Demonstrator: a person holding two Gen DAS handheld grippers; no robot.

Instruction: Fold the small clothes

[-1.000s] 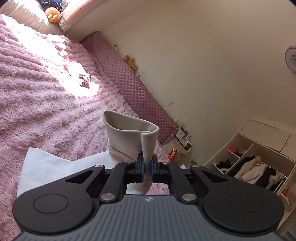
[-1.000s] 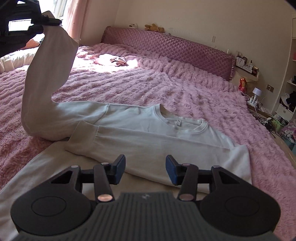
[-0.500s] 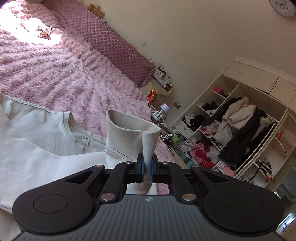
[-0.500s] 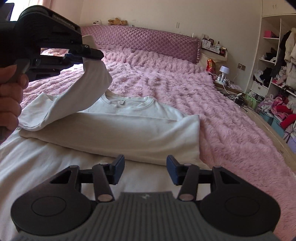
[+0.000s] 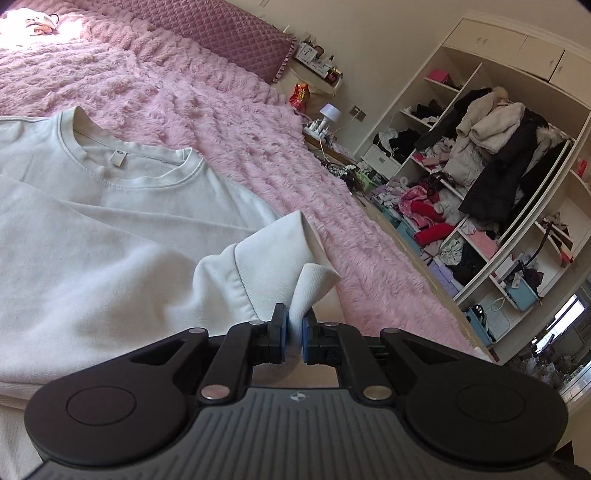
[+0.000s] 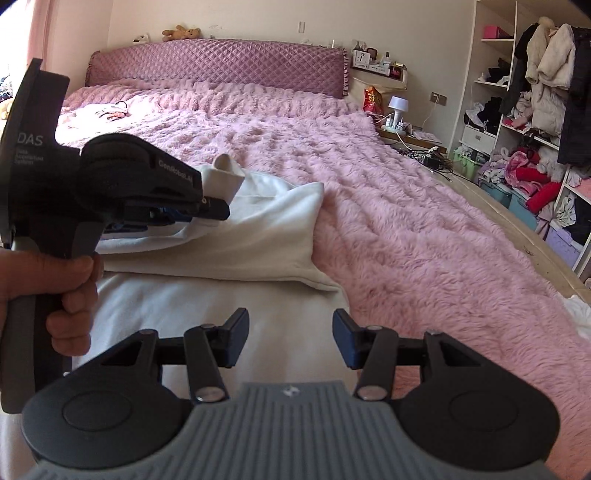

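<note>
A white sweatshirt [image 5: 110, 229] lies flat on the pink fluffy bed cover, collar toward the headboard. My left gripper [image 5: 293, 332] is shut on the sleeve cuff [image 5: 314, 284] and holds it low over the shirt's right side. The right wrist view shows the left gripper [image 6: 210, 210] with the cuff [image 6: 225, 177] above the folded shirt [image 6: 258, 229]. My right gripper [image 6: 290, 341] is open and empty, hovering over the shirt's lower part near the bed's front.
The pink bed cover [image 6: 406, 221] stretches right and back to a quilted purple headboard [image 6: 221, 62]. A small garment [image 5: 33, 24] lies far back on the bed. A nightstand with a lamp [image 6: 397, 107] and open shelves full of clothes [image 5: 480, 184] stand at the right.
My left gripper has carried the sleeve across and down over the shirt body, from raised high to low over its right side. The right gripper stays open, view shifted right.
</note>
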